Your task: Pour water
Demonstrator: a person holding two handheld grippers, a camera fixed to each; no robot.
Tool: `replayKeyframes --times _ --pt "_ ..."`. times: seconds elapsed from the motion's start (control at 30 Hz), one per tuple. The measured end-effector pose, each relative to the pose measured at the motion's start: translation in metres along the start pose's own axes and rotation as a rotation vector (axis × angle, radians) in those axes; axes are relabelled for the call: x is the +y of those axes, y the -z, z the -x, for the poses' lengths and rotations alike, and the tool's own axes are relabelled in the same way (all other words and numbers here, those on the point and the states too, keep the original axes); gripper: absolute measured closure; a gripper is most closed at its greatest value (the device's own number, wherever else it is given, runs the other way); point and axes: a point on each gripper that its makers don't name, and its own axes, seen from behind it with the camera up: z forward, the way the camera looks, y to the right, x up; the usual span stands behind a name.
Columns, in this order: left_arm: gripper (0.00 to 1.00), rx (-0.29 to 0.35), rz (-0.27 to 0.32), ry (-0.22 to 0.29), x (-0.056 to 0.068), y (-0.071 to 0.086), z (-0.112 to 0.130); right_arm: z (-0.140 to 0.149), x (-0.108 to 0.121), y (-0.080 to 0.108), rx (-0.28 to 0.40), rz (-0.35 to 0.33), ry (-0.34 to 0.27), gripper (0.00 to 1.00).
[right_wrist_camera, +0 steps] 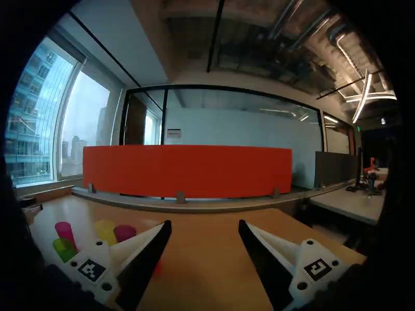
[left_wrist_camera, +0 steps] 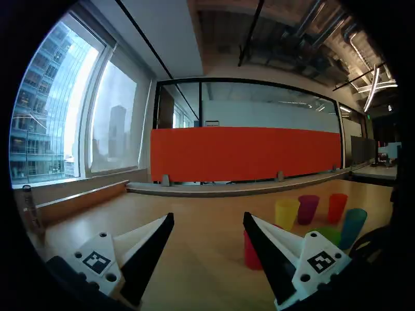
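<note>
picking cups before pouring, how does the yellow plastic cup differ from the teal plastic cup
Colour: the yellow translucent plastic cup versus the teal translucent plastic cup. Place: the yellow cup stands left, beside a purple plastic cup; the teal cup stands far right, nearer the camera. Both stand upright, mouths up, on the wooden table.

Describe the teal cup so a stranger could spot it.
Find the long orange partition panel behind the wooden desk. In front of it stands a cluster of coloured plastic cups. In the left gripper view, the translucent teal plastic cup is rightmost, the only blue-green one.
</note>
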Motion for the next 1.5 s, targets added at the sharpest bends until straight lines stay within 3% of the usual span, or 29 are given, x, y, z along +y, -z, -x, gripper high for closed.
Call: replayKeyframes --times 1.2,1.5 --pt "0.00 -0.037 0.002 0.003 -0.002 -0.004 0.011 -0.010 0.010 0.006 0.032 -0.001 0.007 0.00" --pt "0.00 -0.036 0.002 0.004 -0.002 -0.004 0.010 -0.007 0.000 0.004 0.048 -0.037 0.051 0.00"
